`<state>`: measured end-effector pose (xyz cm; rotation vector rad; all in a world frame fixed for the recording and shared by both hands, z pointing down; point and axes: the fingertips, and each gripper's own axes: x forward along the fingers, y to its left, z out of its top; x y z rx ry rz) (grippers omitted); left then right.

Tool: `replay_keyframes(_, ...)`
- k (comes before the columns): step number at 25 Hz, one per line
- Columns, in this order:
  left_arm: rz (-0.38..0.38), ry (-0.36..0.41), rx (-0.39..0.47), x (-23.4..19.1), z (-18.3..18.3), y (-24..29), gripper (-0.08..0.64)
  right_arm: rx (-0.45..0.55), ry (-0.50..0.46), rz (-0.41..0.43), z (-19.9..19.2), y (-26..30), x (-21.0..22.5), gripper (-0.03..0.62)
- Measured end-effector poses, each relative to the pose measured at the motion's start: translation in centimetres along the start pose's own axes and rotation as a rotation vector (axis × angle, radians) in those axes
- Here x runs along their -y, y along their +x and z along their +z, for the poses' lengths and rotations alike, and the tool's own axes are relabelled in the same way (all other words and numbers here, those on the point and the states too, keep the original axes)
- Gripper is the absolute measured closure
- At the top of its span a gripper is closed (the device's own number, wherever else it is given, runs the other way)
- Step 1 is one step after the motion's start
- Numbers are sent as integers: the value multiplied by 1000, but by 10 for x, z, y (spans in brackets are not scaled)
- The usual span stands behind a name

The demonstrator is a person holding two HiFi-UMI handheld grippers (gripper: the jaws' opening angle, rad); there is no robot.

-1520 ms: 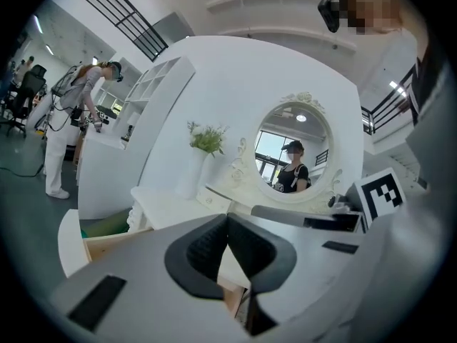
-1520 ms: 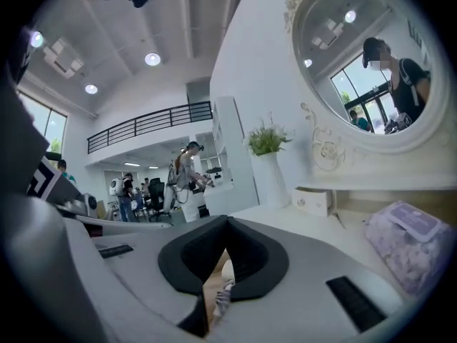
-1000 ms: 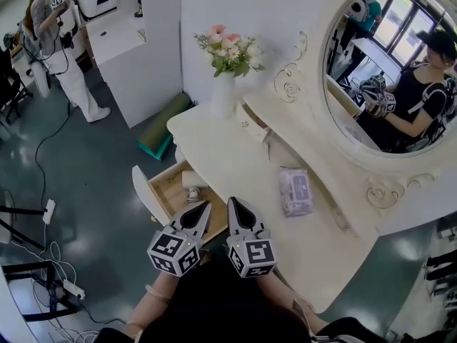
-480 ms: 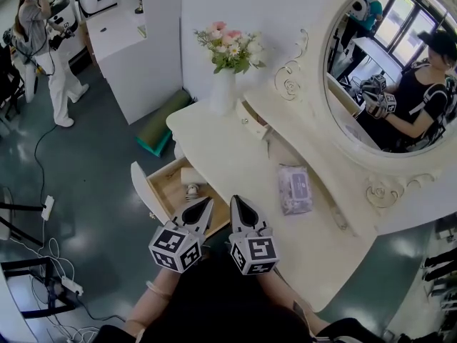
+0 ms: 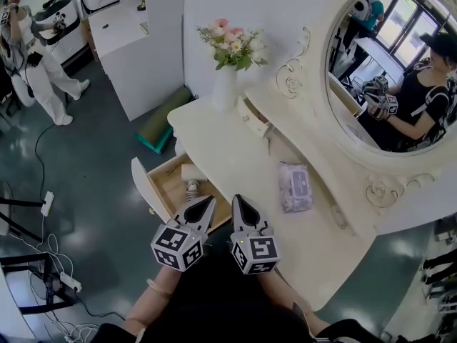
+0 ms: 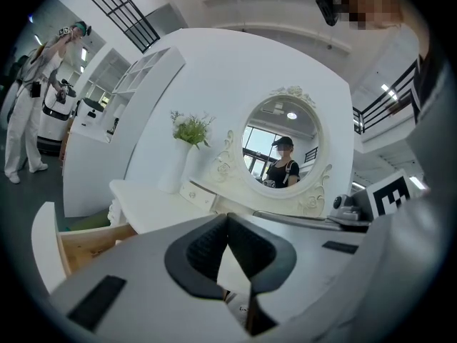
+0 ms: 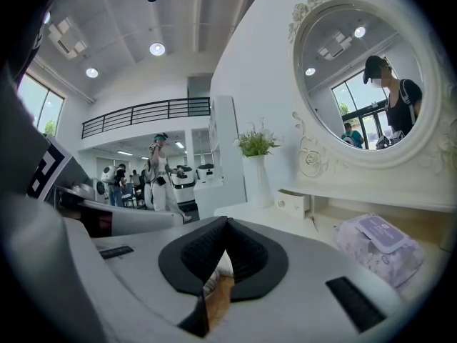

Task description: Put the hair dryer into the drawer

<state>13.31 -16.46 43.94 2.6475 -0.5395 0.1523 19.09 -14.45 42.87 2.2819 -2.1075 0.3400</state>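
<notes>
The white hair dryer (image 5: 191,175) lies inside the open wooden drawer (image 5: 168,194) at the left side of the white dressing table (image 5: 235,159). In the head view my left gripper (image 5: 208,203) and right gripper (image 5: 236,201) hang side by side just in front of the drawer's near corner, pointing towards the table. Both are shut with nothing between the fingertips. The left gripper view shows the left gripper (image 6: 228,217) with its tips touching. In the right gripper view the right gripper (image 7: 227,221) is likewise closed, and a strip of the drawer's wood shows below the tips.
A vase of flowers (image 5: 226,63) stands at the table's back left, beside a small drawer (image 5: 253,118) that is pulled out. A pack of wipes (image 5: 295,186) lies near the round mirror (image 5: 389,66). A person (image 5: 28,63) stands far left by white cabinets (image 5: 139,56). Cables (image 5: 43,249) lie on the floor.
Both grippers have stayed in place, shut. The person in the background has walked further left, towards the edge of the head view.
</notes>
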Motion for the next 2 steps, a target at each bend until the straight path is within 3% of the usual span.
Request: replay_keyframes(2, -3, 1, -2, 1, -1, -1, 560, 0, 4, -4, 0, -1, 0, 560)
